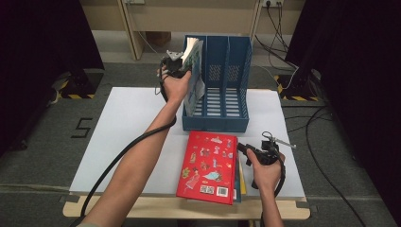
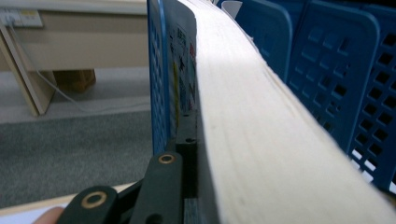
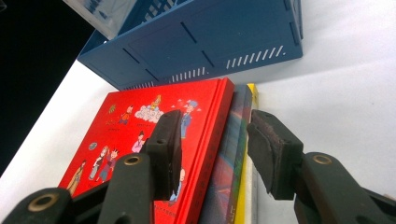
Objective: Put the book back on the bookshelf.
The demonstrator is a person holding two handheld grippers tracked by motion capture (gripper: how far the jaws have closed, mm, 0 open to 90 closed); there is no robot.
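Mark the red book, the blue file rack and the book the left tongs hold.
red book [image 1: 208, 165], high view, middle of its cover
file rack [image 1: 216, 124], high view, front wall
held book [image 2: 261, 140], left gripper view, page edge

A lab-like recording room: black curtains [image 1: 38, 56] hang at both sides, a white table [image 1: 127, 127] stands on grey carpet [image 1: 42, 156], hazard-striped floor weights [image 1: 78, 84] flank the table's far corners, and cables [image 1: 326, 156] trail across the floor
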